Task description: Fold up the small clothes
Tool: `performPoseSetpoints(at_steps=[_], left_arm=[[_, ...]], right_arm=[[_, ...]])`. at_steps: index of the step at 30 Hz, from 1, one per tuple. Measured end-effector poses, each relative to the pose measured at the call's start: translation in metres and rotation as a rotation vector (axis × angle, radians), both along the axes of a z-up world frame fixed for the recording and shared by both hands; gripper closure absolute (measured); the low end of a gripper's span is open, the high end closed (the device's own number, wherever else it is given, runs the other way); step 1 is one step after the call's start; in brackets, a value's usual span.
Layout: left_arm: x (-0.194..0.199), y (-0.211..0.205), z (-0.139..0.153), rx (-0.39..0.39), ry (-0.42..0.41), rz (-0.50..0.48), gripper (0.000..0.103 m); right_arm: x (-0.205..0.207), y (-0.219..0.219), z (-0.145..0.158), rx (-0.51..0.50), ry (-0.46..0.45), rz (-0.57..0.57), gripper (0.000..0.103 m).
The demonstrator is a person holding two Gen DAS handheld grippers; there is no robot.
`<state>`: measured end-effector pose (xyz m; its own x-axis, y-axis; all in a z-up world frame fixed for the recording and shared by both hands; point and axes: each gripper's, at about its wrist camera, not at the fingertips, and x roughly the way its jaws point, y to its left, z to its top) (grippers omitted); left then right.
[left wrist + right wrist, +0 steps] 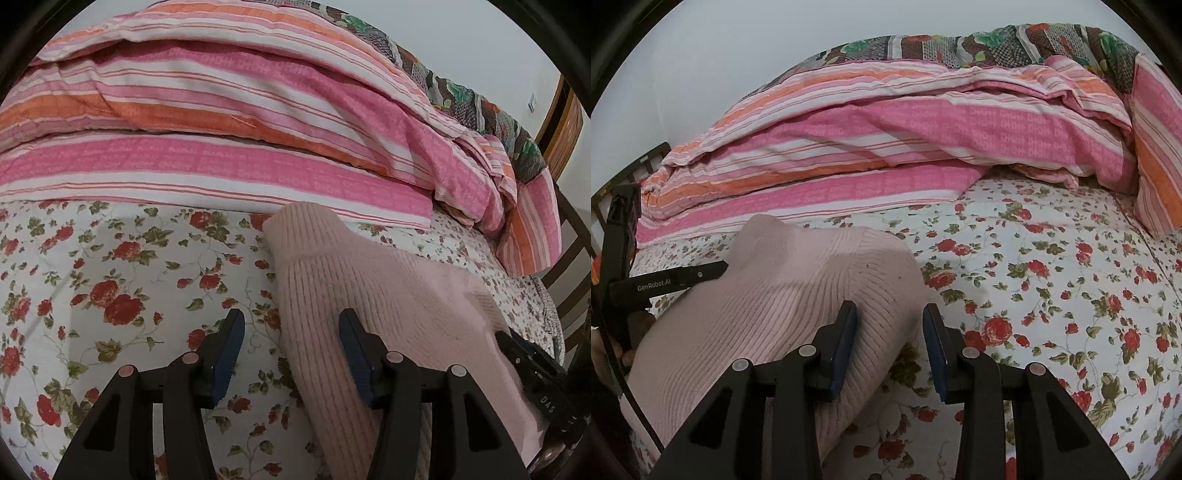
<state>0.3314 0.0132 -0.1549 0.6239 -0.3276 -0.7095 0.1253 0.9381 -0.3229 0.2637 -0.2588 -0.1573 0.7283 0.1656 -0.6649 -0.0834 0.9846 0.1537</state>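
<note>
A pale pink ribbed knit garment point(373, 295) lies folded on the floral bed sheet point(110, 280). My left gripper point(291, 328) is open, its jaws straddling the garment's left edge, right finger over the knit. In the right wrist view the same garment point(783, 295) lies at lower left. My right gripper point(890, 321) is open, straddling the garment's right edge, left finger on the knit, right finger over the sheet point(1052, 295). The other gripper shows at the right edge of the left wrist view point(535, 373) and at the left of the right wrist view point(665, 282).
A pink, orange and white striped duvet point(221, 122) is heaped along the back of the bed, also in the right wrist view point(886, 140). A striped pillow point(1156, 147) stands at the right. A wooden bed frame point(565, 122) and a wall lie behind.
</note>
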Motion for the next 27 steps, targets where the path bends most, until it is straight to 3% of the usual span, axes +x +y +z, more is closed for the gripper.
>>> performPoseSetpoints(at_steps=[5, 12, 17, 27], left_arm=[[-0.001, 0.002, 0.001, -0.028, -0.005, -0.007, 0.051], [-0.002, -0.008, 0.005, -0.009, -0.036, -0.016, 0.050], [-0.002, -0.012, 0.001, -0.002, -0.034, -0.022, 0.043], [-0.006, -0.015, 0.002, -0.011, -0.056, -0.042, 0.041]], right_arm=[[0.000, -0.002, -0.001, 0.017, 0.002, 0.001, 0.068], [0.009, -0.007, 0.008, 0.056, -0.007, -0.013, 0.066], [0.018, -0.011, -0.001, 0.095, 0.040, -0.028, 0.066], [0.011, -0.007, -0.002, 0.071, 0.023, -0.021, 0.067]])
